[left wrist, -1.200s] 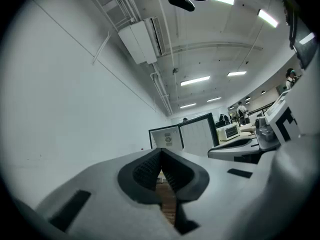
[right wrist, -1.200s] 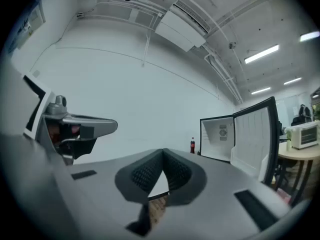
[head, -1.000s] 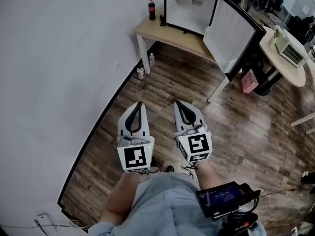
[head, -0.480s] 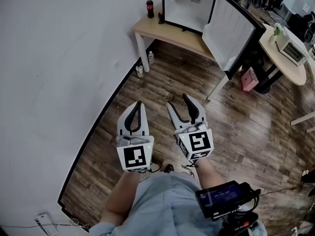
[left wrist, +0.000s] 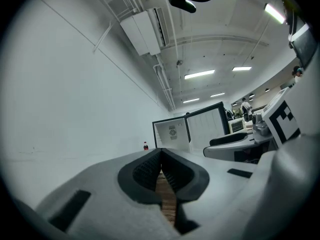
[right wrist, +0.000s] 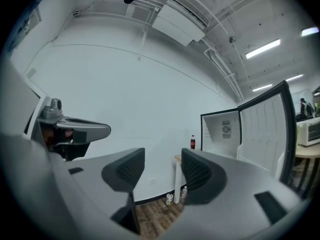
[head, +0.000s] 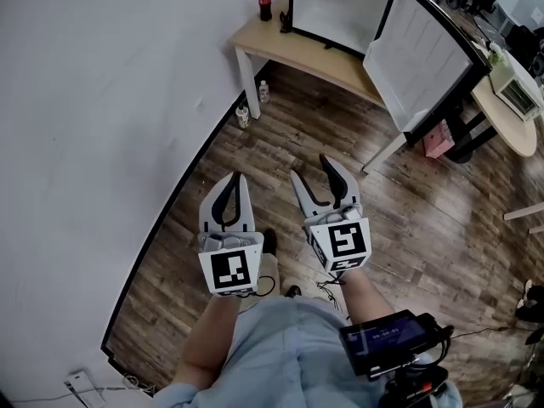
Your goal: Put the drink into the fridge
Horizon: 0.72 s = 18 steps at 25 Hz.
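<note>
— Looking for the drink: where does it stand?
— Upright at the far end of the room, on the left end of the pale wooden surface, close to the white wall. It is a dark bottle with a red cap and label.
— And the fridge?
— Just right of the bottle, on the same surface. Its door is swung wide to the right, and the white inside faces the near side.
— Anything under the surface?
— Two small bottles stand on the wood floor beside the left leg, next to the wall.
— What about the tongs?
— Both are near, side by side above the floor, well apart from the drink. The left tongs have their jaws pressed together with nothing in them. The right tongs have just been opening. Their jaws stand about halfway apart with nothing between them, only the far bottle showing through the gap.
</note>
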Tool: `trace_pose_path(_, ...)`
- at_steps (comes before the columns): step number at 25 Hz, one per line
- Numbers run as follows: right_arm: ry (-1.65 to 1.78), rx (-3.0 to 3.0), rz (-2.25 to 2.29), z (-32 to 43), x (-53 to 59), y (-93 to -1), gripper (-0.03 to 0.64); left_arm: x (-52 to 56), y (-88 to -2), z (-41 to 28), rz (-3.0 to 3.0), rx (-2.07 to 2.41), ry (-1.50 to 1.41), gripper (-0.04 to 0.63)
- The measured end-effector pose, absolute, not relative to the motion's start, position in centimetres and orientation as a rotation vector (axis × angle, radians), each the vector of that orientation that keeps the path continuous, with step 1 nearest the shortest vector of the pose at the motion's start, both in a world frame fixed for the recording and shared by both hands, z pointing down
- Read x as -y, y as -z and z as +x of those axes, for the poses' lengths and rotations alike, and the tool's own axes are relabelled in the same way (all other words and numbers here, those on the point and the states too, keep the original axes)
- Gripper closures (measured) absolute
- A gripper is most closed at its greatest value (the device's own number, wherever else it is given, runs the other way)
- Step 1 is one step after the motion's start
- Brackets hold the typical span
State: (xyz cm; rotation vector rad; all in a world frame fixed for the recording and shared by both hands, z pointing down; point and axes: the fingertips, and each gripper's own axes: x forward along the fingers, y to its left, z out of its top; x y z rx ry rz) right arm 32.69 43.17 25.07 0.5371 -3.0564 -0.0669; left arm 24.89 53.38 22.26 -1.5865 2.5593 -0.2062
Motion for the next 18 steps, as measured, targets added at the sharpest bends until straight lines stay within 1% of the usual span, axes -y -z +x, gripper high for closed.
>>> trace_pose_path(12, 0.053, 3.041, 0.621, 18.8, -33.4, -25.1, 0.382, -43.7, -22.1, 10.4, -1.653, -2.553, 0.197, 0.588)
trace_pose_path(18, 0.091, 3.054, 0.673, 14.0, -29.6, -23.5, 0.382, -39.9, -20.8, 5.4, -1.668, -2.512, 0.190, 0.588)
